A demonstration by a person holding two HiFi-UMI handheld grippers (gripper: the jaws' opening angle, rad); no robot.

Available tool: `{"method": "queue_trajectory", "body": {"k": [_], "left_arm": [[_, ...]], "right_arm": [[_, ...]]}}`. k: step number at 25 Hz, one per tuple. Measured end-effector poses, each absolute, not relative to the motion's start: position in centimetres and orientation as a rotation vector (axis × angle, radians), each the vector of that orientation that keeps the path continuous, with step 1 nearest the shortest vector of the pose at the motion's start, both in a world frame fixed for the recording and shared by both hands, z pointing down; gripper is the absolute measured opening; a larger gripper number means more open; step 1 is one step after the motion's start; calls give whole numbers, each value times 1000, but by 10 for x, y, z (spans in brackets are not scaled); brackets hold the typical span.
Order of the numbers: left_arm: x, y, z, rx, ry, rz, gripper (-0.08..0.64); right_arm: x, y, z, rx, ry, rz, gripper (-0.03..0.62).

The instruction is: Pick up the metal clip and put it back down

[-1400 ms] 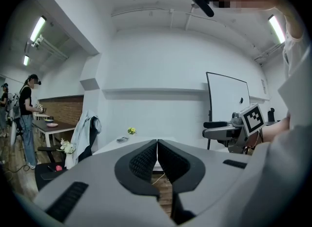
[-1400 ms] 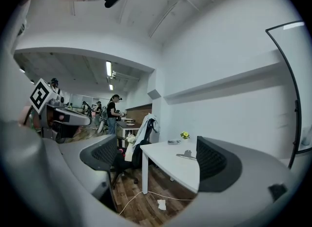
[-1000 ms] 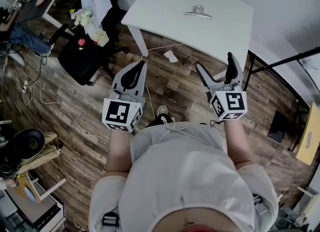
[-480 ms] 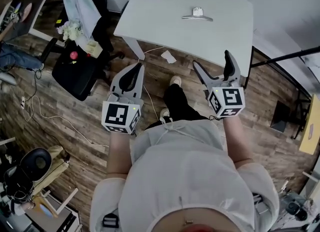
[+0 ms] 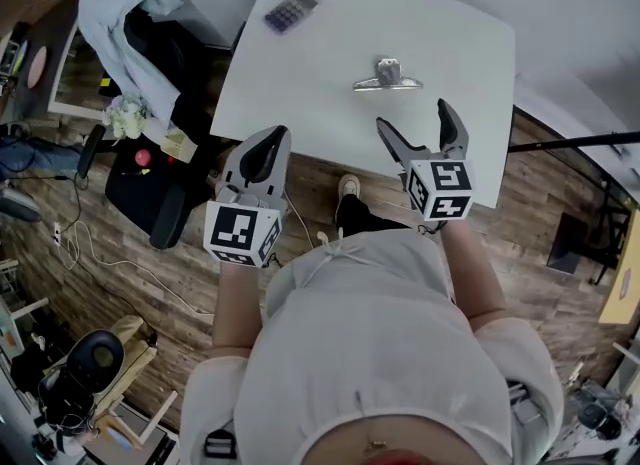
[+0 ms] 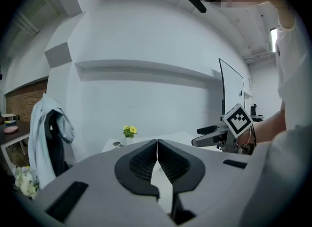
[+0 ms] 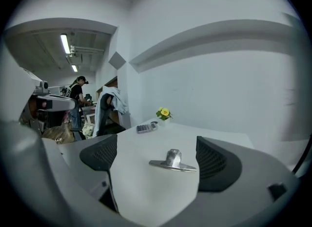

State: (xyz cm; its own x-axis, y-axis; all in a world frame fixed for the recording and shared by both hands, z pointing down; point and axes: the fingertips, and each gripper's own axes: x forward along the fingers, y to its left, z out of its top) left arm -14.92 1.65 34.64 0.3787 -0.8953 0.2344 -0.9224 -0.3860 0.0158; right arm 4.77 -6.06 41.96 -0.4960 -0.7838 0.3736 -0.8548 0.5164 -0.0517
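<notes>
closer now, the right gripper, jaws apart, faces the silver metal clip on the white desk, seemingly ready to grasp; the left gripper has its jaws together.

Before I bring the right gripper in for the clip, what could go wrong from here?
1. The metal clip lies low on the table. Only its small raised middle offers a hold, so the open right gripper may scrape the tabletop or slip off.
2. The clip lies ahead of the jaws, not between them. Closing now would likely catch nothing.
3. The shut left gripper sits by the table's near edge and could bump it.
</notes>
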Motion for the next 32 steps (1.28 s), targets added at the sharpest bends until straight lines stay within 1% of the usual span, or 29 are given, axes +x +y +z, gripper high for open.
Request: {"method": "queue_trajectory", "body": {"k": [9, 22, 27, 29, 31, 32], "left_arm": [[-134, -86, 380, 2432, -1593, 323, 20], [-118, -154, 433, 2384, -1486, 364, 20], [-117, -165, 448, 2383, -1425, 374, 20], [-118, -169, 452, 2387, -1402, 383, 20], [-123, -173, 455, 2386, -1381, 391, 20], [-125, -175, 456, 2386, -1371, 395, 20]], "right_arm": [[54, -144, 490, 1312, -2338, 556, 500], [39, -203, 586, 1268, -2107, 791, 499], [35, -208, 609, 1281, -2018, 801, 492], [37, -208, 615, 1303, -1965, 790, 474], [41, -207, 619, 1329, -1910, 777, 400], [41, -207, 619, 1334, -1893, 774, 379]]}}
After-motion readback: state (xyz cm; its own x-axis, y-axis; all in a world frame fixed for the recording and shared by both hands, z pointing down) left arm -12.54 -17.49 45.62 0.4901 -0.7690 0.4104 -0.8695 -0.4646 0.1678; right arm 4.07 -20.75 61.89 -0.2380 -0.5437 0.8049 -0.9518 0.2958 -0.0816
